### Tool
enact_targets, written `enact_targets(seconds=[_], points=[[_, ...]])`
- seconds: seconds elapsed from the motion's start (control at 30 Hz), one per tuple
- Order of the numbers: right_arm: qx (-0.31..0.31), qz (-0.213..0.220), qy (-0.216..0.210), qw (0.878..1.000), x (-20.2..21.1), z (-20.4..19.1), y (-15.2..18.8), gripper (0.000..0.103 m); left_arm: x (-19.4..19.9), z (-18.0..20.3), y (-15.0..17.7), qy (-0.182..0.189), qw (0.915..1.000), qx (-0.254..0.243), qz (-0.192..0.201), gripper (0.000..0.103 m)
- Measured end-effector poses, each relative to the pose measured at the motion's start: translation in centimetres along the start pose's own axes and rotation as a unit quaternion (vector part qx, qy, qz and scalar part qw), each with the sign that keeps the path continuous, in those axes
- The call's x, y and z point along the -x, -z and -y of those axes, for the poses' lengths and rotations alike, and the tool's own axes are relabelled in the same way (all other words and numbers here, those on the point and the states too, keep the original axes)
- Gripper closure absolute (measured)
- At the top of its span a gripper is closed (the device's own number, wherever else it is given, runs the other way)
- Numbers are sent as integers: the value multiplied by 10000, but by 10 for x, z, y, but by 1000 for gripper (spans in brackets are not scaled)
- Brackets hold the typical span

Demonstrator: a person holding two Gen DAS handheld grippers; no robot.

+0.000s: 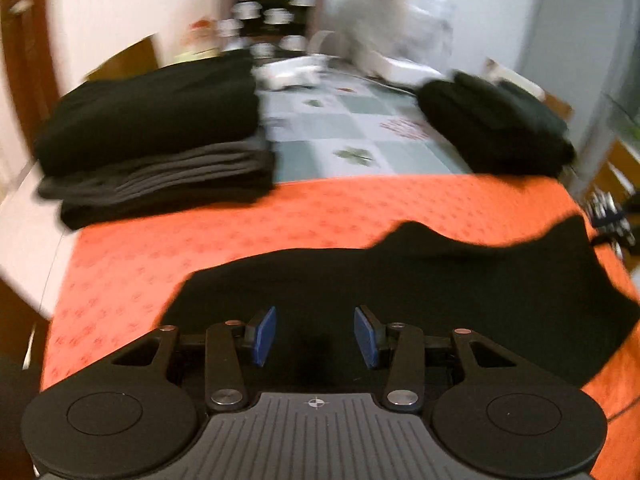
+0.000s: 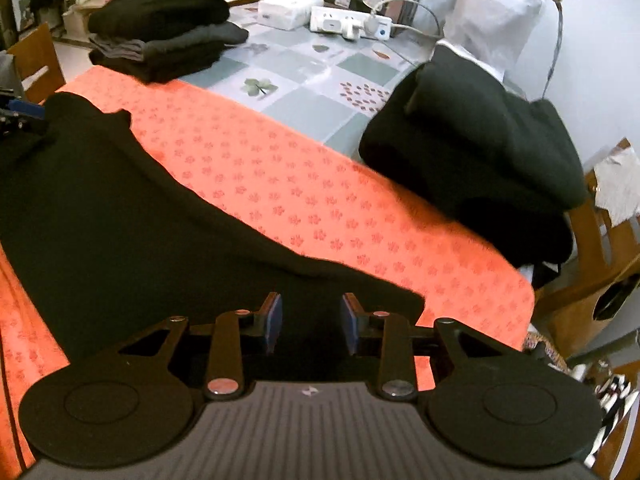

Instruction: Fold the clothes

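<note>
A black garment (image 1: 420, 292) lies spread on the orange cloth (image 1: 240, 232) at the near side of the table. It also shows in the right wrist view (image 2: 120, 208), stretching from far left to the near edge. My left gripper (image 1: 315, 336) is open, its blue pads (image 1: 264, 336) just above the garment's near edge. My right gripper (image 2: 311, 322) is open over the garment's near right corner, with nothing between its pads (image 2: 274, 320). The left gripper's blue tip (image 2: 22, 110) shows at the garment's far left end.
A stack of folded dark clothes (image 1: 156, 136) sits at the back left, also in the right wrist view (image 2: 164, 32). A heap of dark clothes (image 2: 480, 148) sits at the right. A power strip (image 2: 348, 22), tissue pack (image 2: 288, 10) and wooden chairs (image 2: 592, 280) surround the checked tablecloth (image 2: 304, 76).
</note>
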State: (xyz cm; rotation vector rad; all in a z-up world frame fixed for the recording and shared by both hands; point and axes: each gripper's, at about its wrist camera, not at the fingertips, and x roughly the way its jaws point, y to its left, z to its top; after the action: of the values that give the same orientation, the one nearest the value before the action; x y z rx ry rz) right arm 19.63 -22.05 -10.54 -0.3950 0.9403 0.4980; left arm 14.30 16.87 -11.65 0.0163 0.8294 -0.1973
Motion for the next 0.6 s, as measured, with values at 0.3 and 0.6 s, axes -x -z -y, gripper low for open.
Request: enact_targets(seconds=[0.3,0.6], points=[[-461,76,-7,9989,-44,7,2,66,-53,17,-22,-35,9999,-86,-56,58],[-927,147,19,9956,-57,19,16,51,-68,-3,-19,25,9988,446,-177,58]])
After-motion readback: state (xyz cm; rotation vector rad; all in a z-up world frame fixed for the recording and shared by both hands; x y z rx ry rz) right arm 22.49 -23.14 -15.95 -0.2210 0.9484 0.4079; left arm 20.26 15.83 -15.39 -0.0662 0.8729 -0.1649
